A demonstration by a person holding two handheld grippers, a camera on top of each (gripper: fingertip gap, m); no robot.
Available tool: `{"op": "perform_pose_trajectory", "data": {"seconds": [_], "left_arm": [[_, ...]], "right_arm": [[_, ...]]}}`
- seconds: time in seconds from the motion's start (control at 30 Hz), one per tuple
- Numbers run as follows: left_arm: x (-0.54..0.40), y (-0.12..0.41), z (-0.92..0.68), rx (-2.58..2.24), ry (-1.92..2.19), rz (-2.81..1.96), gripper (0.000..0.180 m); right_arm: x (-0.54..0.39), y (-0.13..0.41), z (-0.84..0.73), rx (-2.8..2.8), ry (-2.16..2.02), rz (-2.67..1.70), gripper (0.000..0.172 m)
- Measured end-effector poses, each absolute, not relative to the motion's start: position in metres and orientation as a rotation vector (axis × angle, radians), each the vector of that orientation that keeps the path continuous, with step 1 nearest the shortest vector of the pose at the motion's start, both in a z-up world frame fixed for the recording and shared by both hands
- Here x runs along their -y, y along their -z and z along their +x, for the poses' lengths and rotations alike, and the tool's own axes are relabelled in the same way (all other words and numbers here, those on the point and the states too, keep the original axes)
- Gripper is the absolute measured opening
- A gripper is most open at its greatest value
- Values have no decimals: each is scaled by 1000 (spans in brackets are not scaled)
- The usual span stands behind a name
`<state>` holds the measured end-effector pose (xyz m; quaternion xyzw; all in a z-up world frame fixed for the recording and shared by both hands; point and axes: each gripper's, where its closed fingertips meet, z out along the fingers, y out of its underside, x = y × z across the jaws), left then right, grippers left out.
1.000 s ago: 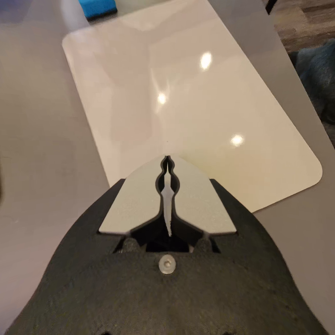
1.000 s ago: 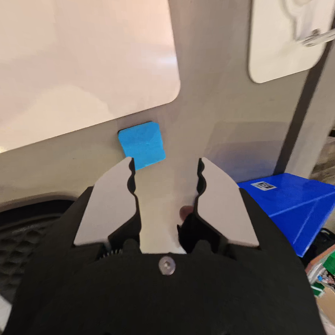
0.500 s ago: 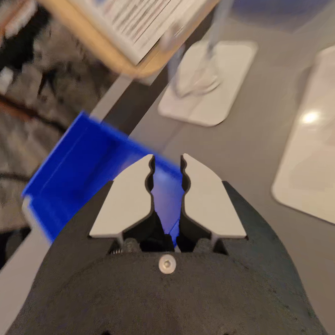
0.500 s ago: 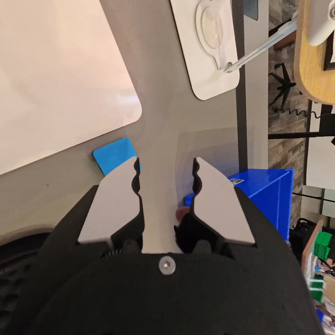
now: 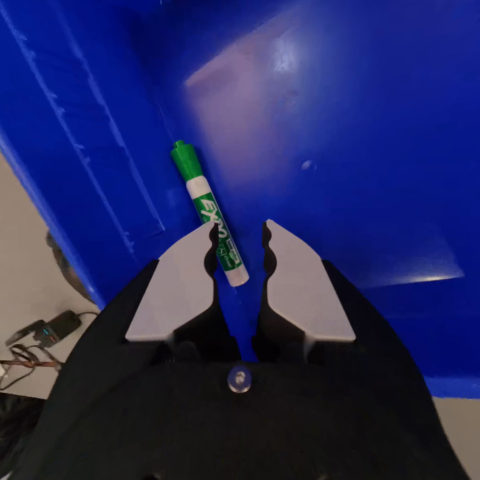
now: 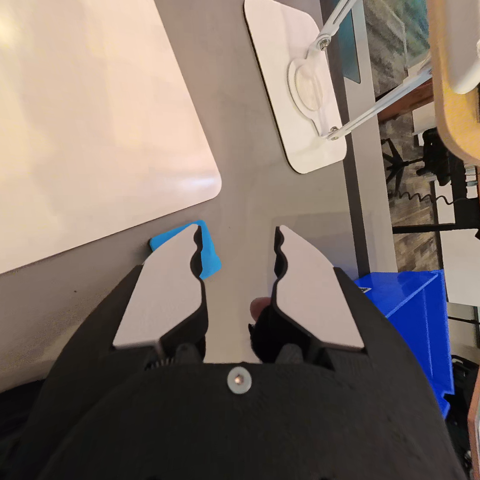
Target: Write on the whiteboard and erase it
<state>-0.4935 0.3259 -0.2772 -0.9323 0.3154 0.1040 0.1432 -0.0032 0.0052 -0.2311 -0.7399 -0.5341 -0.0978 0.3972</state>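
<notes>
While my left jaws hang part open and bare inside the blue bin, the green marker lies on its floor along a wall, ungripped. My right jaws, wide and bare, hover over the bench; the blue eraser sits by the whiteboard's edge.

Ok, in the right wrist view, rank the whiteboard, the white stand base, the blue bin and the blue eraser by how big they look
1. whiteboard, clearly largest, though cut off by the frame
2. and 3. white stand base and blue bin: look alike, and the bin is partly hidden, so no ranking
4. blue eraser, smallest, partly behind a finger
</notes>
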Motion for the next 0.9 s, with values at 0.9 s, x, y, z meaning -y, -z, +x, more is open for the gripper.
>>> {"op": "perform_pose_trajectory", "data": {"seconds": [0.9], "left_arm": [[-339, 299, -504, -558, -197, -2724, 19]], "right_arm": [[4, 239, 1, 1332, 177, -1806, 52]]}}
